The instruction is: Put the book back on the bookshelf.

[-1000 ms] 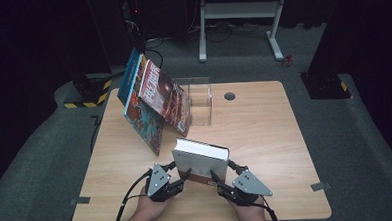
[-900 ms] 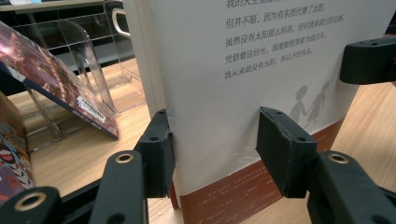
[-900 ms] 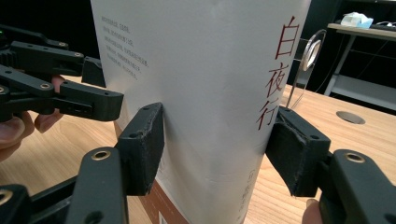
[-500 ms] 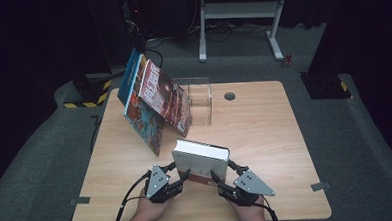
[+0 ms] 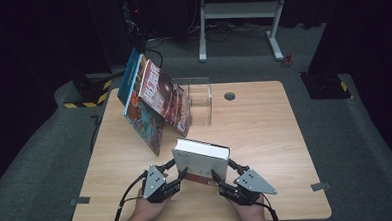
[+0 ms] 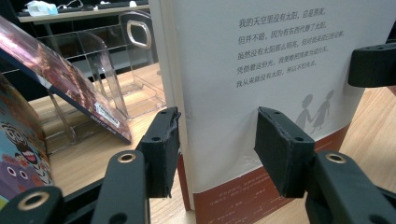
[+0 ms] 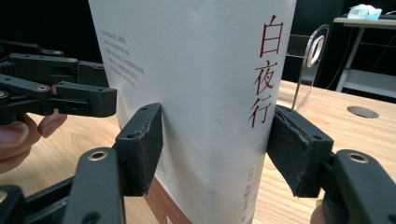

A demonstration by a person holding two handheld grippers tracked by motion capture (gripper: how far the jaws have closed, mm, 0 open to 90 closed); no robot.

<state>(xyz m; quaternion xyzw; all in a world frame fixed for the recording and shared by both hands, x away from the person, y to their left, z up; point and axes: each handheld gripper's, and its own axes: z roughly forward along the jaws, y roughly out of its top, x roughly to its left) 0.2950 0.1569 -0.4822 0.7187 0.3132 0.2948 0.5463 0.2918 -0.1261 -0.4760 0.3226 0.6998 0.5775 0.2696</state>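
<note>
2 tools (image 5: 179,167) (image 5: 225,172) gripping 1 white book (image 5: 201,160), 2 leaning books (image 5: 153,105), 1 clear stand (image 5: 199,98)

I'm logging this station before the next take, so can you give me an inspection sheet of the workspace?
Surface: wooden table, round grommet hole near the far edge.
Job's things: white book stands upright near the front edge, spine toward the right gripper.
Clutter: colourful books lean against a clear plastic rack.
Grippers: left gripper straddles one end of the white book, right gripper straddles the spine end with both pads on the covers.
Cables: black cable trails from the left gripper.
Surroundings: grey carpet, white frame behind, dark room.
</note>
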